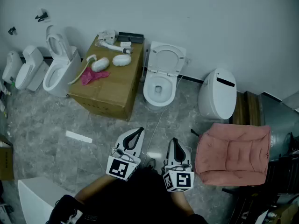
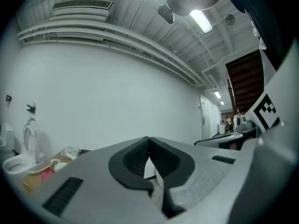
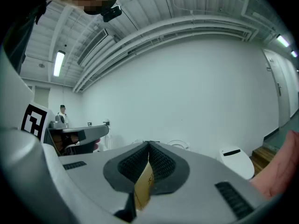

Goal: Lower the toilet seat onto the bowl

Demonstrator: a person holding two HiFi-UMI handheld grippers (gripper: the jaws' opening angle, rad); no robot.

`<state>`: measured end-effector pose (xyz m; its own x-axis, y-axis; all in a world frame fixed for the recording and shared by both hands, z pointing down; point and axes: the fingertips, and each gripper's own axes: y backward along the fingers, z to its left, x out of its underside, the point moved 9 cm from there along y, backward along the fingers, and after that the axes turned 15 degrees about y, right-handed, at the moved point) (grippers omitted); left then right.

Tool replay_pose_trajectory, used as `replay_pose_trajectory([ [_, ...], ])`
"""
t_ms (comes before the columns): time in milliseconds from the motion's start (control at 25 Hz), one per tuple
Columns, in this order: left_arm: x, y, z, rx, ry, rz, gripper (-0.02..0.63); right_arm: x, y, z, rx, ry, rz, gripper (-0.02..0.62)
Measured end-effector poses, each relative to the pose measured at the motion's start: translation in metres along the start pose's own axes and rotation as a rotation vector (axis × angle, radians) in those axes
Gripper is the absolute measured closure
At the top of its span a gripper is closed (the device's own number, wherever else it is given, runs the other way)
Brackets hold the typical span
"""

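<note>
A white toilet (image 1: 159, 90) stands against the back wall with its seat and lid (image 1: 166, 59) raised upright; the seat's rim (image 3: 177, 144) also peeks over the right gripper. Both grippers hang low in front of the person, well short of the toilet and pointing towards it. My left gripper (image 1: 139, 130) is shut, its dark pads meeting at the tip (image 2: 149, 138). The right gripper (image 1: 174, 140) is shut too (image 3: 149, 143), and a small yellowish slip shows in the gap behind its pads. Neither touches the toilet.
A cardboard box (image 1: 112, 85) with white fittings and a pink rag stands left of the toilet. More toilets (image 1: 58, 69) line the left wall. A closed white toilet (image 1: 217, 94) and a pink cushion (image 1: 233, 153) sit at the right. A thin cord lies on the grey floor.
</note>
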<state>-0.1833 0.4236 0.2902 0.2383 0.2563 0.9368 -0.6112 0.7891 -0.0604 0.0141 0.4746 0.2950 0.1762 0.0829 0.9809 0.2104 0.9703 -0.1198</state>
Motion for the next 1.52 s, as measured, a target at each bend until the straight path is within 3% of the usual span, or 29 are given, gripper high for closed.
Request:
replay_pose_trajectory([
  [520,0.008,-0.018,-0.026,-0.002,-0.015,-0.019,0.597,0.004,0.007,-0.029,-0.027,-0.045,-0.016,0.569],
  [960,0.022,-0.043,-0.053,-0.093,-0.013,-0.004,0.597,0.021,-0.003,-0.070,-0.127,-0.008,-0.033,0.569],
  [1240,0.020,-0.099,-0.020,-0.117,-0.015,-0.001,0.597,0.036,-0.060,-0.090,-0.146,-0.019,0.001,0.568],
  [1520,-0.004,-0.203,0.055,-0.068,0.006,0.002,0.597,0.036,-0.175,-0.118,-0.117,0.013,0.030,0.568],
])
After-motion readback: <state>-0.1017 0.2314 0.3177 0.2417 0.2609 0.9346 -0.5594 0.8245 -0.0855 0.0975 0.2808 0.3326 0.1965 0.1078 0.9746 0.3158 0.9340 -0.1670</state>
